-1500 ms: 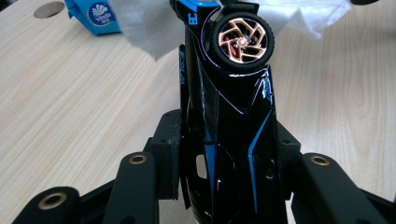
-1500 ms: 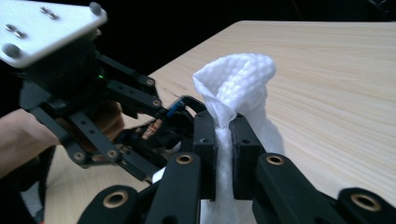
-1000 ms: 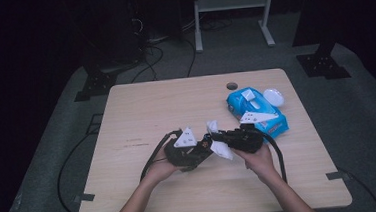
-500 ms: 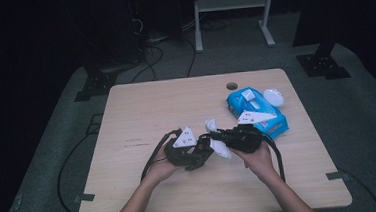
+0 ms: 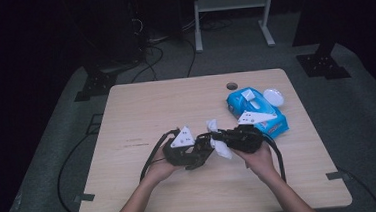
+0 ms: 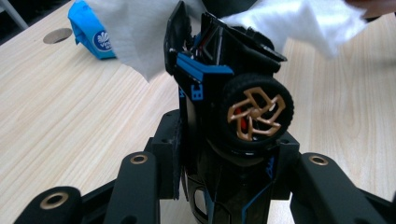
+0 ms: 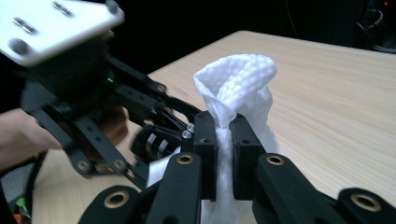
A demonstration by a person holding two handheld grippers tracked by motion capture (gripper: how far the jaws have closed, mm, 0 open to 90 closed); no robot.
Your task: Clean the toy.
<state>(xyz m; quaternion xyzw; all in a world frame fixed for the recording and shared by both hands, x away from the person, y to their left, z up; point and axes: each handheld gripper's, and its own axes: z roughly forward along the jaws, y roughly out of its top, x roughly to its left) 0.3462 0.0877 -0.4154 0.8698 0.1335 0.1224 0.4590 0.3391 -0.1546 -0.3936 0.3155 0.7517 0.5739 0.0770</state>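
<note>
A black and blue toy car [image 6: 224,93] with a gold wheel stands nose-up between the jaws of my left gripper [image 6: 229,158], which is shut on its body. A white wipe [image 7: 238,79] is pinched between the pads of my right gripper [image 7: 226,140]. The wipe [image 6: 140,32] drapes over the top of the car. In the high view the left gripper [image 5: 199,153] and right gripper [image 5: 218,136] meet tip to tip at the table's middle front, with the wipe [image 5: 222,147] between them.
A blue wipe pack [image 5: 256,108] lies on the wooden table [image 5: 141,109] behind the right hand, with a white round lid [image 5: 274,97] beside it. A cable hole [image 5: 232,86] sits near the far edge. A dark floor with cables surrounds the table.
The right gripper with the wipe has edged slightly toward the left gripper. The left hand and the car have stayed still.
</note>
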